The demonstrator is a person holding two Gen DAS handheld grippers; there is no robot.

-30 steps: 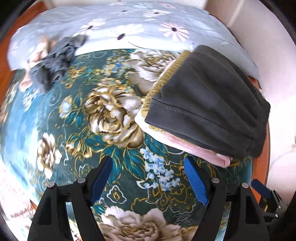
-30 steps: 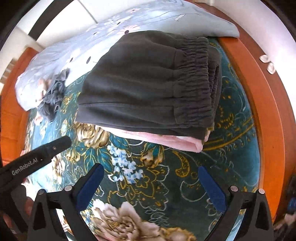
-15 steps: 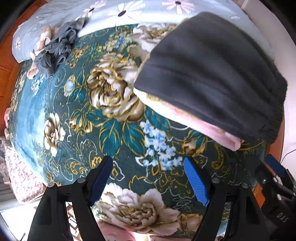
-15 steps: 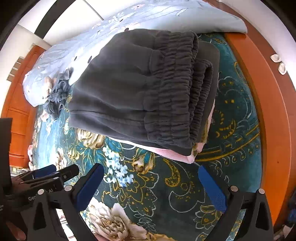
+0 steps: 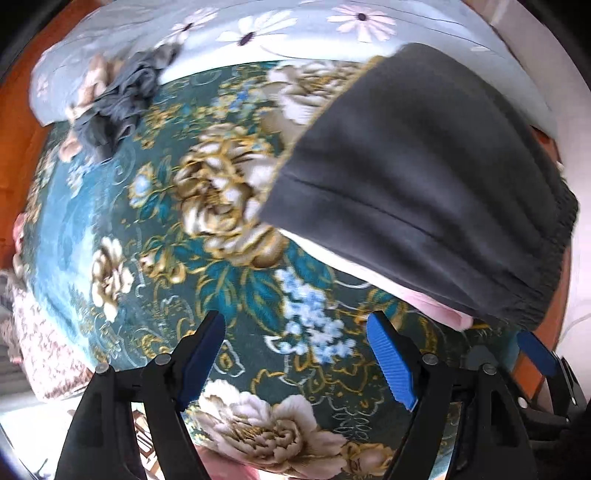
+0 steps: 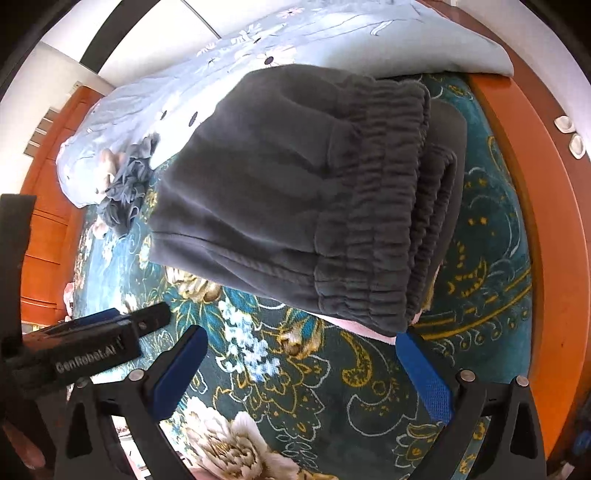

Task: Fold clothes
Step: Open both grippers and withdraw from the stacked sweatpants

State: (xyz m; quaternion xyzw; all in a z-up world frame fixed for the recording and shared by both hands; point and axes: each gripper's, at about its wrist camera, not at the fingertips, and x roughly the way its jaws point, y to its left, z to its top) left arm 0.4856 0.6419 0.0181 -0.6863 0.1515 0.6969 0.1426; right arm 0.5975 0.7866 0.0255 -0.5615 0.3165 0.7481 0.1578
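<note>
left gripper (image 5: 295, 360): jaws spread wide, nothing between them, only the bedspread showing through the gap. Blue pads face each other.
right gripper (image 6: 301, 373): jaws spread wide, empty. Tip of its right-hand pad sits just at the near corner of the clothes stack; touching or not, cannot tell.
dark grey sweatpants (image 5: 424, 192): folded, top of the stack, ahead and right of the left jaws, well clear of them. In the right wrist view (image 6: 295, 192) they sit straight ahead of the jaws, gathered elastic waistband toward the right, folded layers visible at that edge.
pink garment (image 5: 443, 312): folded under the sweatpants, only the near edge sticks out; closest part of the stack to the left gripper's right pad. A yellowish knit edge shows along the stack's far-left side.
bedspread (image 5: 184, 266): teal, gold and cream flower print, carries the stack, fills the gap between both jaw pairs.
crumpled grey cloth (image 5: 118, 103): far ahead-left of the left jaws, at the seam between bedspread and quilt, unfolded.
light blue quilt (image 6: 332, 33): daisy print, bunched beyond the stack.
bed frame (image 6: 546, 221): orange wood, right of the right jaws.
cross view: left gripper's body (image 6: 85, 343) shows left of the right jaws, lettering on its side.
</note>
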